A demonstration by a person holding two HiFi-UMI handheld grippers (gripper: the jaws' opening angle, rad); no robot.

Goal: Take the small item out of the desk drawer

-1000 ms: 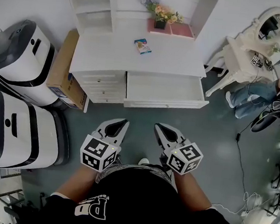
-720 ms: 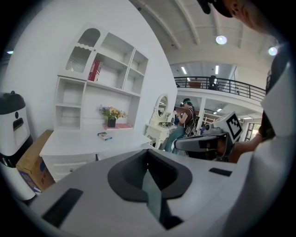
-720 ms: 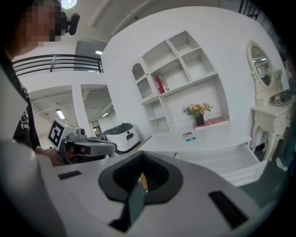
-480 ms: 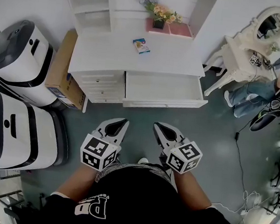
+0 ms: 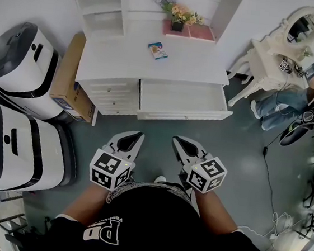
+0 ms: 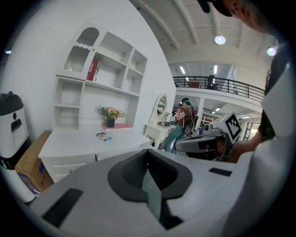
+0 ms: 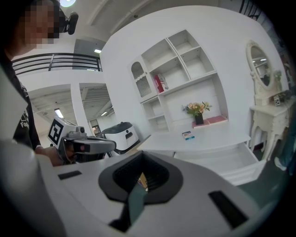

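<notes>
Left tool [image 5: 135,137] and right tool [image 5: 179,142], clenched empty, hang far from small box [image 5: 158,50].

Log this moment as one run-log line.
drawer: open, looks empty | small box: on desktop | left gripper: shut, empty | right gripper: shut, empty

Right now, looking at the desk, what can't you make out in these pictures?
- Small item on the desktop: too small in every view to read its print or identify it.
- Open drawer: the head view shows a bare pale floor, but its back end runs under the desktop.
- Small drawers: shut, and their fronts hide any contents in all views.
- Cardboard box: in the head view, the desktop covers one long side.
</notes>
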